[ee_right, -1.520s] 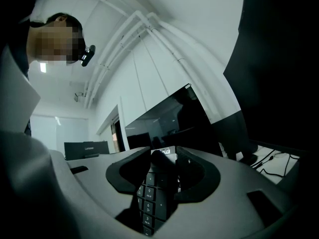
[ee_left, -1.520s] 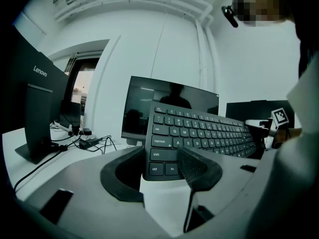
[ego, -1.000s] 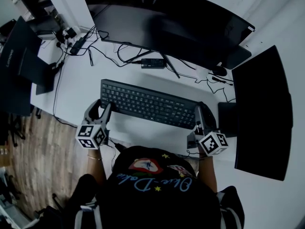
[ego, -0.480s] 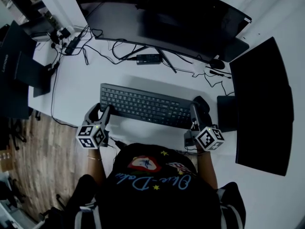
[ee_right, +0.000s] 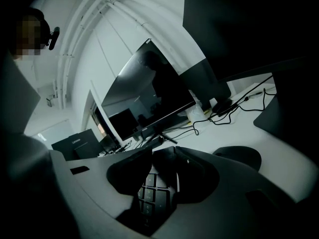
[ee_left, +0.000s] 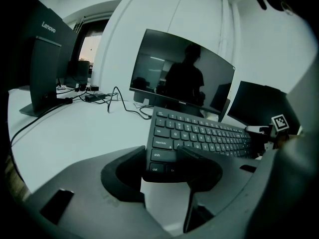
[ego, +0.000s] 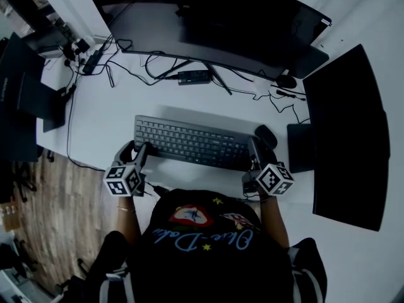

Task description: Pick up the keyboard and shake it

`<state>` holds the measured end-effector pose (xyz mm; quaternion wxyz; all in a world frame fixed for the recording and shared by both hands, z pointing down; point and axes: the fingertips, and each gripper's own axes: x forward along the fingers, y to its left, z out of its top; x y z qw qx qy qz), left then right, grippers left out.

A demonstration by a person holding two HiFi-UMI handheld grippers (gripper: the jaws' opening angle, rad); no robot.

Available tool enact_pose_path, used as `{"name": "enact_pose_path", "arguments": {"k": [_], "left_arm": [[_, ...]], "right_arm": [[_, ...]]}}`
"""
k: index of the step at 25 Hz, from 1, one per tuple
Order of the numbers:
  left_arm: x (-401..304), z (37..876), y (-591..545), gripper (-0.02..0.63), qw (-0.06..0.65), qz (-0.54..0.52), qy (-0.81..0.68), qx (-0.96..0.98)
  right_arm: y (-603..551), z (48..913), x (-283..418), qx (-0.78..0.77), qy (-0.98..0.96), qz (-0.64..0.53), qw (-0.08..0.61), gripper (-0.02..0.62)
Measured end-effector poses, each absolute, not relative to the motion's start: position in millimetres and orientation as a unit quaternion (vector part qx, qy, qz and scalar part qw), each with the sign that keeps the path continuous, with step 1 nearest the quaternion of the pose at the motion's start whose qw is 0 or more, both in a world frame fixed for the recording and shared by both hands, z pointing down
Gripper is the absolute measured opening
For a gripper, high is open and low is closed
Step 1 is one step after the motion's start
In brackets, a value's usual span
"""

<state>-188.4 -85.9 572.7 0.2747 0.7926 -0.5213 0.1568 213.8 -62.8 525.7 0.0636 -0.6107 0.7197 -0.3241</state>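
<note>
Two hand-held grippers clamp a black keyboard [ego: 192, 142] by its ends, seen from above over the shoulders of the person I am steering. My left gripper [ego: 136, 151] is closed on the keyboard's left end, at the ctrl and shift corner, with one jaw on top of the keys. My right gripper [ego: 257, 150] is closed on the right end, over the number pad. The keyboard lies crosswise at the near edge of a white desk [ego: 107, 122]; I cannot tell whether it rests on the desk or sits just above it. A black mouse [ego: 266, 135] sits just beside its right end. Behind it a wide curved monitor [ego: 208, 21] stands dark on a splayed foot, with loose black cables [ego: 151, 68] and a small black box [ego: 194, 77] under it. A second dark monitor [ego: 347, 137] stands at the right, and the back of a Lenovo screen [ego: 28, 87] at the left. Left of the desk is wooden floor [ego: 44, 213]; the wall [ee_left: 199, 14] behind is plain white
</note>
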Motion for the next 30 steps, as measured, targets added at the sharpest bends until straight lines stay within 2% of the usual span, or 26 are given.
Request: {"name": "enact_pose_path", "arguments": {"k": [30], "left_arm": [[-188, 628, -86, 0.189, 0.346, 0.232, -0.505, 0.756]], "right_arm": [[-69, 597, 214, -0.608, 0.682, -0.406, -0.007, 0.135]]}}
